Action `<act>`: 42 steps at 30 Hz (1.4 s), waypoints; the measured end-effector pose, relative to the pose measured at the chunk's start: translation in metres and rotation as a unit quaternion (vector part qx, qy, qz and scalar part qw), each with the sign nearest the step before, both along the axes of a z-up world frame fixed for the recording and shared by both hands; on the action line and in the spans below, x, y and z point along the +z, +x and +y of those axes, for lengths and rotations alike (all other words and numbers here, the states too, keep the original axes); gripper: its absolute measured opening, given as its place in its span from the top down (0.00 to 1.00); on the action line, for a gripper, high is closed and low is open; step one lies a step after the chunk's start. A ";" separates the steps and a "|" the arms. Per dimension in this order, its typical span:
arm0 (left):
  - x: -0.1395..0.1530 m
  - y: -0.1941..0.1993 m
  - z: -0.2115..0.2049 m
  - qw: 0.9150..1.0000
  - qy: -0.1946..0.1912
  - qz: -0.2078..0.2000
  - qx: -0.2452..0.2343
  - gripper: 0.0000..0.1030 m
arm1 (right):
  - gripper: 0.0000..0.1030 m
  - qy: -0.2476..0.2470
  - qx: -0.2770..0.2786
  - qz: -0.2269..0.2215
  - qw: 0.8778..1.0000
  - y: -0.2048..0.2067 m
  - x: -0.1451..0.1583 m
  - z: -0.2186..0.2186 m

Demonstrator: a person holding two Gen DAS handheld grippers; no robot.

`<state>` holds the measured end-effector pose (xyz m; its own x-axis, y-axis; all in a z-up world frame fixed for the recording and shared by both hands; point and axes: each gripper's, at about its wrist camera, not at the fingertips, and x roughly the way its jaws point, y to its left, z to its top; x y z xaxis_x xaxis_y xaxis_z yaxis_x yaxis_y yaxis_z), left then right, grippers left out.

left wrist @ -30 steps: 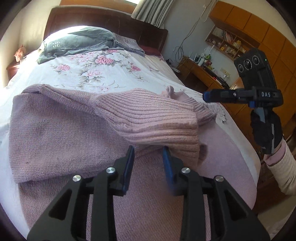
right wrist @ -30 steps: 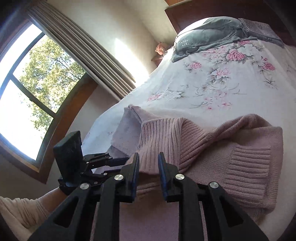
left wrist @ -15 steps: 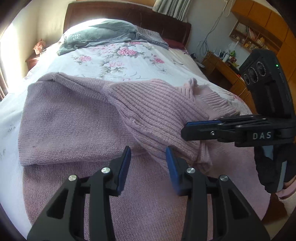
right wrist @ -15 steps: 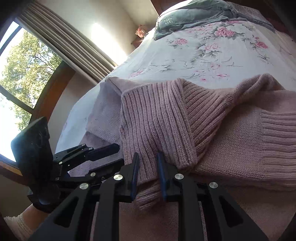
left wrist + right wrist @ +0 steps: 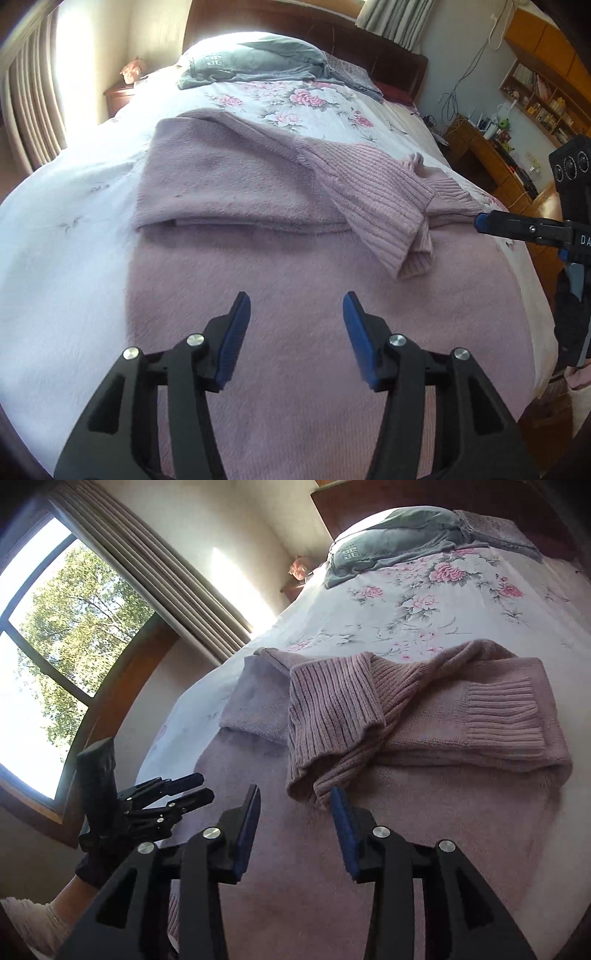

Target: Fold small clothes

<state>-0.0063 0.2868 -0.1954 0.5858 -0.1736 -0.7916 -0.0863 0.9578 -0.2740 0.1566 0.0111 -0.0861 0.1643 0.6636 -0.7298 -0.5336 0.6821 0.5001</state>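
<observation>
Both grippers, left (image 5: 295, 332) and right (image 5: 293, 823), gaping wide, holding nothing. Next: reach under the pink sweater's (image 5: 314, 332) near hem below the jaws, pinch evenly, then fold toward the ribbed sleeve (image 5: 332, 716) ahead.

The right gripper (image 5: 480, 222) body shows white letters "DA", cut off at the frame edge. The grey pillow (image 5: 251, 61) bears a pale square emblem, not readable.

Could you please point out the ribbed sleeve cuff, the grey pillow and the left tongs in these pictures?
Ribbed sleeve cuff (image 5: 332, 716): right wrist view, on its ribbed face.
Grey pillow (image 5: 255, 61): left wrist view, on its top.
Left tongs (image 5: 295, 317): left wrist view, midway between the fingertips.
</observation>
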 end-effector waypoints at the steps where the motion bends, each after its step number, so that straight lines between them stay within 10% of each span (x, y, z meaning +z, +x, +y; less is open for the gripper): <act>1: 0.001 -0.013 0.006 1.000 0.002 0.007 0.014 0.44 | 0.56 -0.007 -0.007 -0.004 1.000 -0.011 0.002 -0.008; 15: -0.033 -0.163 0.050 0.985 -0.002 0.122 0.124 0.43 | 0.48 -0.094 -0.099 0.022 0.990 -0.149 -0.022 -0.132; 37: -0.053 -0.210 0.044 0.983 -0.035 0.147 0.102 0.39 | 0.44 -0.101 -0.113 0.115 0.982 -0.209 -0.097 -0.155; 42: -0.055 -0.218 0.046 0.983 -0.051 0.144 0.103 0.39 | 0.70 -0.078 -0.093 0.125 0.985 -0.210 -0.102 -0.149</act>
<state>-0.2241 0.3328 -0.2507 0.3717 -0.1630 -0.9140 -0.3627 0.8807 -0.3046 -0.0536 -0.1381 -0.1878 0.0752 0.5161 -0.8532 -0.2649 0.8353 0.4819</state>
